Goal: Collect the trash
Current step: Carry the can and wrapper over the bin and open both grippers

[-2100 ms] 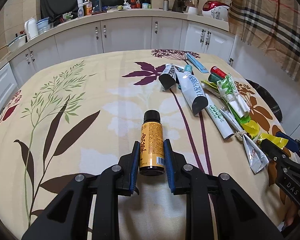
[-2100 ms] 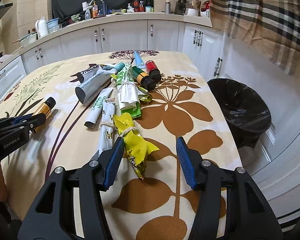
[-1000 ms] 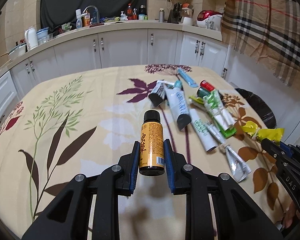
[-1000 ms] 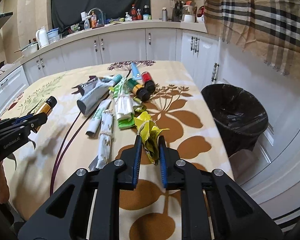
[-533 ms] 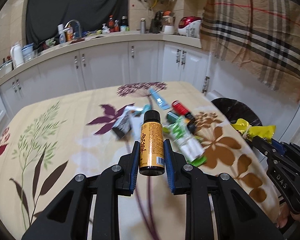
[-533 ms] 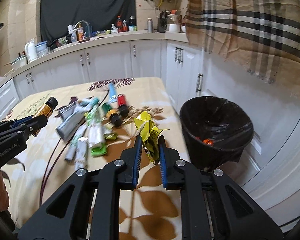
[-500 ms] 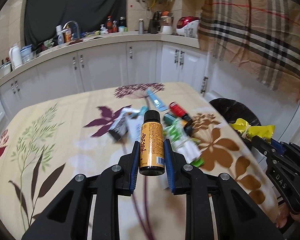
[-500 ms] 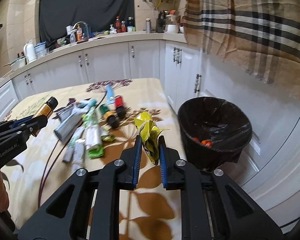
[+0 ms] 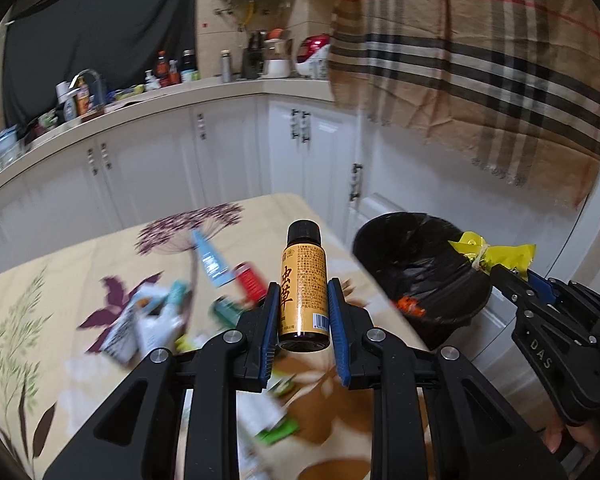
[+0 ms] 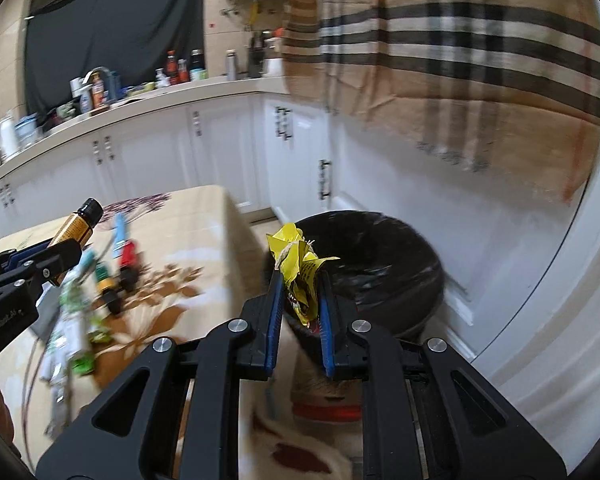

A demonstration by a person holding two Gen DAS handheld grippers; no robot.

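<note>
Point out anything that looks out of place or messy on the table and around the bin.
The table is littered with tubes, a red-capped bottle and wrappers lying askew. The left gripper holds an amber bottle, the right gripper a crumpled yellow wrapper, near the black-lined bin. Nothing looks spilled.
</note>
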